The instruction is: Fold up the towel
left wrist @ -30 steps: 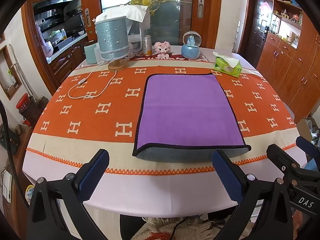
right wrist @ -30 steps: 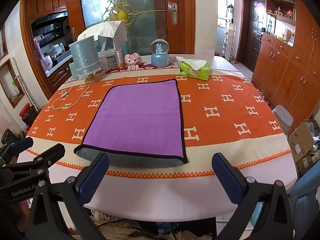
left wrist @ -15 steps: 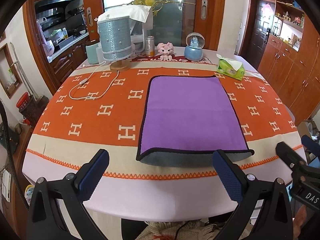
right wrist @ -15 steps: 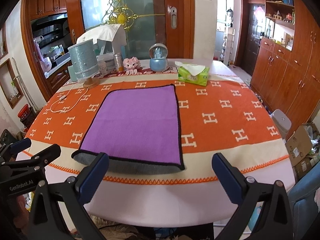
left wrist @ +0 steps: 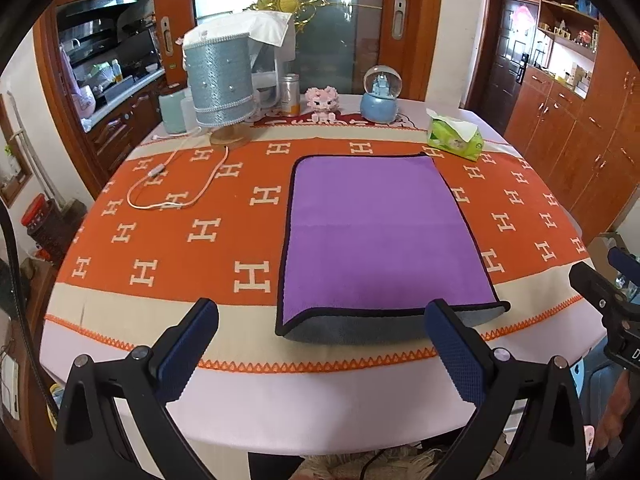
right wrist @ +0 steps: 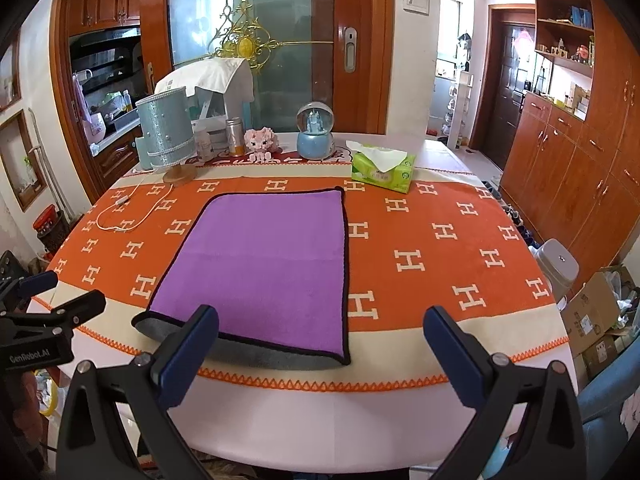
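Your left gripper (left wrist: pixel 320 344) is closest to you, and its two blue-padded fingers (left wrist: pixel 188 354) are spread wide with nothing between them. Your right gripper (right wrist: pixel 320 344) is the same — fingers wide apart, holding nothing. Both hang over the near edge of the table (left wrist: pixel 312 404), just short of the towel. In the left view you can see part of the right gripper poking in at the far right side, and in the right view the left one shows at the far left.

Just past the fingertips lies the purple towel (left wrist: pixel 376 232) with its black trim. It is folded once, flat on the orange cloth (left wrist: pixel 192 240) with the white H shapes. The grey underside (left wrist: pixel 360 330) peeks out along the near edge, where the top layer sits a little back from the bottom one. The far edge is straight and tidy.

Off to the left of the towel, a thin white cord (left wrist: pixel 176 196) loops over the cloth and runs up to a blue lamp (left wrist: pixel 220 88) on a wooden foot. At the far side of the table stand a small pink toy (left wrist: pixel 322 100), a blue snow globe (left wrist: pixel 380 96) and a green tissue pack (left wrist: pixel 454 138) — all well apart from the towel, though the tissue pack is the nearest to its far right corner.
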The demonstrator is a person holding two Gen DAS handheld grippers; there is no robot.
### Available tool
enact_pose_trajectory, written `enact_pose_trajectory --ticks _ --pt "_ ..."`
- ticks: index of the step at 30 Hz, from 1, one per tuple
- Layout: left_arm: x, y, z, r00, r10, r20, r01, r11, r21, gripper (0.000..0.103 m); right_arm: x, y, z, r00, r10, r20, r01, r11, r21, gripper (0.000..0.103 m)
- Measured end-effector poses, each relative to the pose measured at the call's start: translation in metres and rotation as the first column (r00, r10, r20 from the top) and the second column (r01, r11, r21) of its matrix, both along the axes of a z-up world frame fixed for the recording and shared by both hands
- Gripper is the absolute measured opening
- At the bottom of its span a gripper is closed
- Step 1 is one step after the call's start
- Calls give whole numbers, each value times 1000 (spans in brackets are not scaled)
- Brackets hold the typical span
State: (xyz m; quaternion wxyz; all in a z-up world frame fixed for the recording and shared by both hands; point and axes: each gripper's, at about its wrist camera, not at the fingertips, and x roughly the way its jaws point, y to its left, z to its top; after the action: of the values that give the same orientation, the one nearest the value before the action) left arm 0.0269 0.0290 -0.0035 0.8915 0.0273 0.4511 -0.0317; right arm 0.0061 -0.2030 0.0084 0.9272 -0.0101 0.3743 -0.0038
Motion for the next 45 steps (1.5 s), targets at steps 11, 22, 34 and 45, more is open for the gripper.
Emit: enact_pose_trajectory --ticks 11,22,34,45 --pt "21 28 -45 996 -17 -86 12 998 -64 102 9 -10 -39 995 52 -86 -50 998 23 94" --pt "35 43 -84 974 -220 -49 212 969 -129 98 29 -20 -100 952 211 -222 -206 978 45 74" --pt "50 33 -99 891 -452 -38 444 887 -124 78 57 -23 -130 858 424 -289 -419 904 83 47" --pt "63 26 -106 830 -552 -81 537 829 -156 59 65 -21 -129 812 492 -315 -500 864 62 28"
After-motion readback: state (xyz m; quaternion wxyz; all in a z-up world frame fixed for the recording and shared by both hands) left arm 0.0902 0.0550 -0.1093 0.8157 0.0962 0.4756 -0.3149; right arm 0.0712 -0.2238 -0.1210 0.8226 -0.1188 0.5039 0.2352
